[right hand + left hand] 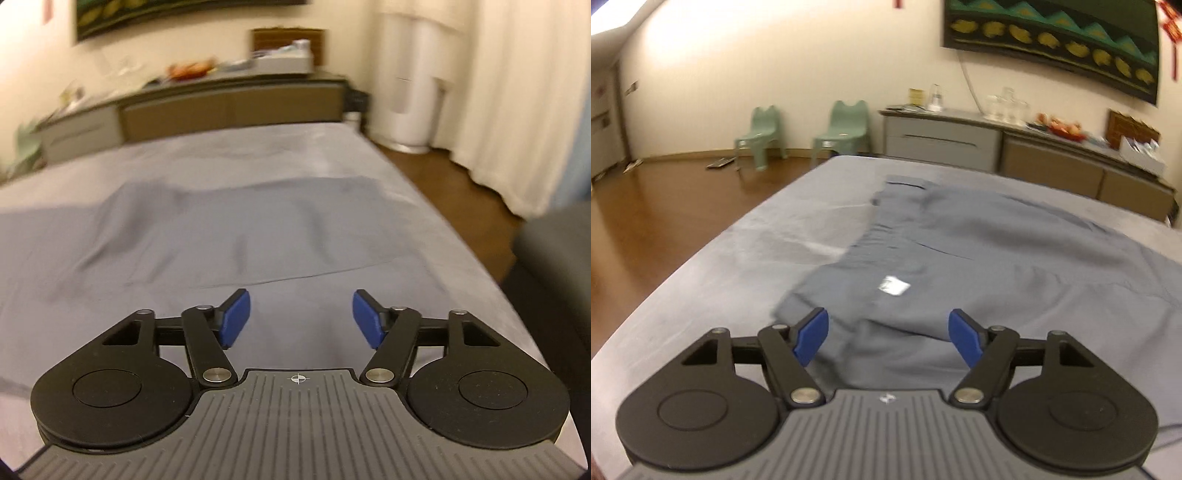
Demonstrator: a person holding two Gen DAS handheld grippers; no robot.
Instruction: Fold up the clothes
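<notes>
A grey-blue garment (960,243) lies spread on a grey-covered table (738,251), with a small white label (894,285) showing near its close end. My left gripper (888,338) hovers above the garment's near edge, its blue pads wide apart and nothing between them. In the right wrist view the same garment (229,236) stretches across the table (436,280), its hem running just ahead of my right gripper (301,319). That gripper is open too, with only cloth visible below the gap.
Two green chairs (842,129) stand on the wooden floor at the far left. A long sideboard (1015,147) with glassware and boxes runs along the back wall. A white cylinder-shaped appliance (410,85) and pale curtains (517,110) stand to the right; a dark seat (554,251) is close by.
</notes>
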